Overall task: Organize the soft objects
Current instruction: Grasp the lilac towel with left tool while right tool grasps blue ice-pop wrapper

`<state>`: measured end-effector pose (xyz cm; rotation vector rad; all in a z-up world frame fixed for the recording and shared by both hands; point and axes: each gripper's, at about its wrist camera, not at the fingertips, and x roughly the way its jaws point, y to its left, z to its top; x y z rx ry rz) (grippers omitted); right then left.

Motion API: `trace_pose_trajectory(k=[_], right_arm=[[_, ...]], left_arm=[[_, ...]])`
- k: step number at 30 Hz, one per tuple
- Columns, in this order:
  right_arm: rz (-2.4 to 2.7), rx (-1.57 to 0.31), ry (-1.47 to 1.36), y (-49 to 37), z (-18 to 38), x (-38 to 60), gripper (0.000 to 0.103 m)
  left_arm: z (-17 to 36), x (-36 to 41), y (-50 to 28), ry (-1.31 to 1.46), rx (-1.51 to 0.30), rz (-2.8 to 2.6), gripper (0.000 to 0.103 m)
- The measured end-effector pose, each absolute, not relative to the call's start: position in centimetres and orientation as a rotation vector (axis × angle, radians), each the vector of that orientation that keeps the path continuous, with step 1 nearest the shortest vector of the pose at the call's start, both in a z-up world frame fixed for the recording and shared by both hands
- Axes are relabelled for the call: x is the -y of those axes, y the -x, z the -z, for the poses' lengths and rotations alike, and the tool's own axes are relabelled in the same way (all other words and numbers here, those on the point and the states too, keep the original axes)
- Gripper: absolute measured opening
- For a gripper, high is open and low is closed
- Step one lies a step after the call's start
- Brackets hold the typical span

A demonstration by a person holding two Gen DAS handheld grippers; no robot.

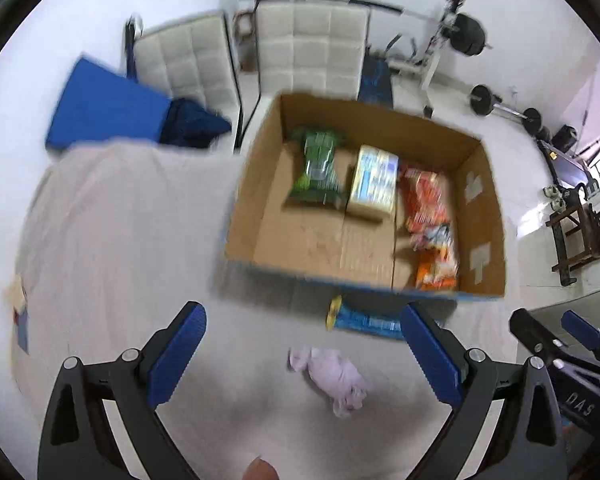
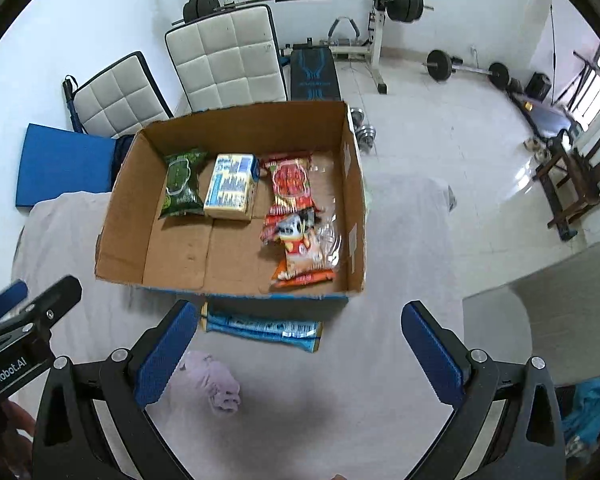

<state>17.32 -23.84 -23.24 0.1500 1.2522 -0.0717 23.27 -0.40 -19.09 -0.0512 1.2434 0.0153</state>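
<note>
Weight bench, barbells and two white quilted chairs ring the desk, which is draped in a pale cloth (image 2: 400,240). On it sits an open cardboard box (image 2: 236,120), parked centrally so both of my claws can reach over its low front wall.

Inside, along the far side: green snack bag (image 2: 181,182), pale blue-printed carton (image 2: 231,187), then a pile of red and orange snack packets (image 2: 296,224) against the right wall. Left front of the box floor is bare, likely room for more.

Outside, just beside the front wall: a blue wrapped packet (image 2: 260,330) lying flat. Nearer me, a crumpled lilac cloth (image 1: 334,376), not yet boxed.

Left claw (image 1: 304,360): jaws wide apart, empty, framing the lilac cloth, probably my next pick. Right claw (image 2: 296,360): also spread, empty, the cloth at its left pad.
</note>
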Motion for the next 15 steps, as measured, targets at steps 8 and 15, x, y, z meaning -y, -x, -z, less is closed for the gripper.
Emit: trace_pose_trajectory(k=[8, 15], right_arm=[[0.030, -1.415, -0.212, -15.1, 30.5, 26.0, 0.103], [-0.008, -1.464, -0.160, -15.6, 35.0, 26.2, 0.103]], left_arm=[[30.1, 0.7, -21.3, 0.160, -1.522, -0.045, 0.100], [38.6, 2.0, -21.1, 0.265, -1.686, -0.036, 0.097]])
